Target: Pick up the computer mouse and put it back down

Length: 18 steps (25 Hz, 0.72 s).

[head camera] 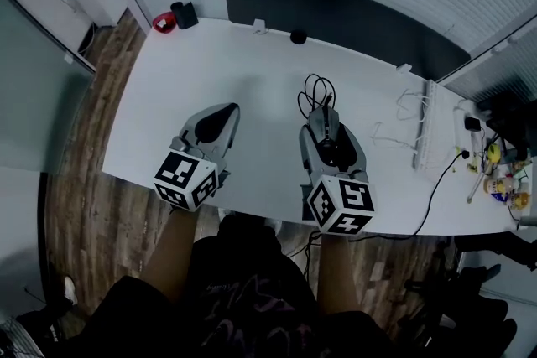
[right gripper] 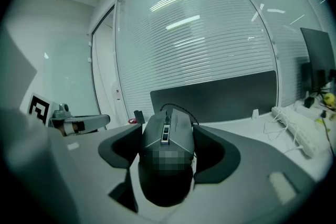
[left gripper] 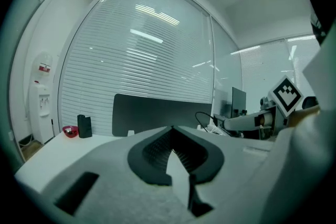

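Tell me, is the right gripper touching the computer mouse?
Touching. The right gripper view shows the pads of the right gripper pressing both sides of the computer mouse.

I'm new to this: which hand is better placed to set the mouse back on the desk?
Right. The right gripper clamps the mouse; the left gripper is shut and empty.

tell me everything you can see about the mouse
The mouse is dark grey to black, plastic by its look, with a rounded body and a scroll wheel between two buttons. The dark pads of the right gripper press on its two sides. It lies roughly level, nose pointing away from the person. Its thin black cable runs from the nose in loose loops over the white table. Its underside is hidden.
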Available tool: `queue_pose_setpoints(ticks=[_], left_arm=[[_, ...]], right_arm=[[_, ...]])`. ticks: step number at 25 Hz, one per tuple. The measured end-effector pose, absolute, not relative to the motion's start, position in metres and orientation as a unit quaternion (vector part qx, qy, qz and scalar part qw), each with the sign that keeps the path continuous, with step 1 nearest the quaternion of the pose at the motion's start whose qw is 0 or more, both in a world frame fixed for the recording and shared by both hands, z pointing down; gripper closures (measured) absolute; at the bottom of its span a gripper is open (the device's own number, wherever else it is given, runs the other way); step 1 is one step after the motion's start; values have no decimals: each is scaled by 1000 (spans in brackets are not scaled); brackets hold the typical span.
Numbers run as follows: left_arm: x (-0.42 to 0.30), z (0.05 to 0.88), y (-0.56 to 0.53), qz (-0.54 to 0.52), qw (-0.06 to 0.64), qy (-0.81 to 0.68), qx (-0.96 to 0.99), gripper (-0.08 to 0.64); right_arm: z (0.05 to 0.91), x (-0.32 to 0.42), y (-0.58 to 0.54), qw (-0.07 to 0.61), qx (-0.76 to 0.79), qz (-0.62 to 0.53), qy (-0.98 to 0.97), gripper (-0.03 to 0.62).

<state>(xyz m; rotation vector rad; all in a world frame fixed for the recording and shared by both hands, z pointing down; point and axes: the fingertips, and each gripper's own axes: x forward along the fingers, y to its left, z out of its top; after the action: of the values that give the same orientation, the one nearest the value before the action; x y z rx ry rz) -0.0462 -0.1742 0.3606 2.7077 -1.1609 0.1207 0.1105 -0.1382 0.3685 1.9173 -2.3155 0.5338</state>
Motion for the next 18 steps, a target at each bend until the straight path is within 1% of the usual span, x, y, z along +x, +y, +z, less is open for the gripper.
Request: queue_pose_setpoints(ticks=[18], left_arm=[[-31, 299, -184, 3, 43, -388, 921, 566]], right_arm=[[310, 137, -140, 10, 641, 123, -758, 281]])
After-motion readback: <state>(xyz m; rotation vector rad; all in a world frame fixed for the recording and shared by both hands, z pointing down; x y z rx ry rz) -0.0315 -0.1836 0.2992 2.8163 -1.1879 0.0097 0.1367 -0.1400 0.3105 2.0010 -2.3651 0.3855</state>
